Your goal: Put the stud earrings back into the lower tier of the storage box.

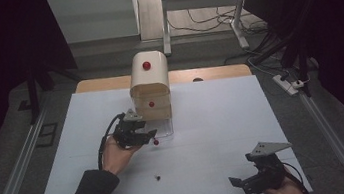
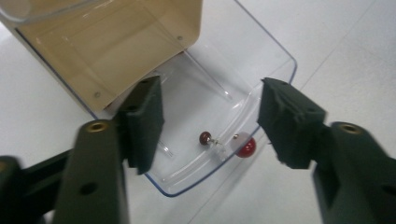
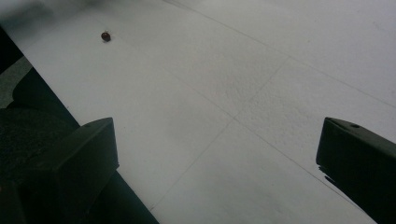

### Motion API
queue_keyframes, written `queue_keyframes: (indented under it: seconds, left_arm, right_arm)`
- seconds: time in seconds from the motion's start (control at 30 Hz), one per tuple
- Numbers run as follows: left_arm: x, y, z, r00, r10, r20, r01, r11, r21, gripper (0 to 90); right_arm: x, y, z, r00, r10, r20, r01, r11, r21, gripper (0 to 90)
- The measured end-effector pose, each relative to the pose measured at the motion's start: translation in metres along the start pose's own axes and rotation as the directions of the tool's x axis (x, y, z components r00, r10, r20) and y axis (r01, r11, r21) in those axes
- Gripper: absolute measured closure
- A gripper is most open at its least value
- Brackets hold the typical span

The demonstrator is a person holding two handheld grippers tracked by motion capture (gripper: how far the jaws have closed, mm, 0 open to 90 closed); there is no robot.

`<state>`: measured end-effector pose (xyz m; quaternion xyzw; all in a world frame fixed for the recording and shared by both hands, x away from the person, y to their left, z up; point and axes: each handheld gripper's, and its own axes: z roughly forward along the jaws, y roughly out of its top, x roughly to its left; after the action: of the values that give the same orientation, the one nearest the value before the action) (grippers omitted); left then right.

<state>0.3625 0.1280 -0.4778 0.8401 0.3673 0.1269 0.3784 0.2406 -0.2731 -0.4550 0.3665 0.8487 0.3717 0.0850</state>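
A beige box (image 1: pixel 149 82) with red knobs stands at the back middle of the white table. Its clear bottom drawer (image 2: pixel 271 51) is pulled out toward me. A red knob (image 2: pixel 246 147) sits on the drawer's front, and a small dark red bead (image 2: pixel 205 137) lies inside just behind it. My left gripper (image 2: pixel 215 123) hovers open over the drawer's front end, holding nothing; it sits just left of the knob (image 1: pixel 156 142) in the high view. A second small dark bead (image 1: pixel 158 177) (image 3: pixel 106 36) lies loose on the table. My right gripper (image 1: pixel 242 182) (image 3: pixel 219 154) is open and holds nothing at the front right.
The white table (image 1: pixel 213 121) ends in a front edge close to my right gripper (image 3: pixel 140 196). Metal rails (image 1: pixel 13 173) run along both sides. A desk frame and cables (image 1: pixel 210 19) stand on the floor behind the table.
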Motion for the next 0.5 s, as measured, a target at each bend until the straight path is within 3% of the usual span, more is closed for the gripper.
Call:
queue_keyframes:
  seconds: [0.2, 0.33, 0.5]
  left_arm:
    - [-0.005, -0.001, -0.005, 0.9994, 0.010, 0.034, -0.011, 0.9999, 0.009, 23.9]
    - [-0.010, -0.005, -0.014, 0.9963, -0.034, 0.079, 0.034, 0.9994, 0.006, 12.2]
    - [-0.019, -0.013, -0.027, 0.9968, -0.006, 0.079, 0.004, 0.9997, 0.025, 3.0]
  right_arm:
    - [0.002, 0.000, -0.001, 0.9996, -0.027, 0.008, 0.027, 1.000, -0.011, 0.0]
    - [-0.001, 0.001, 0.002, 1.0000, 0.002, -0.009, -0.002, 1.000, 0.009, 0.0]
    - [0.001, 0.000, -0.001, 0.9999, -0.015, 0.004, 0.015, 1.000, -0.010, 0.0]
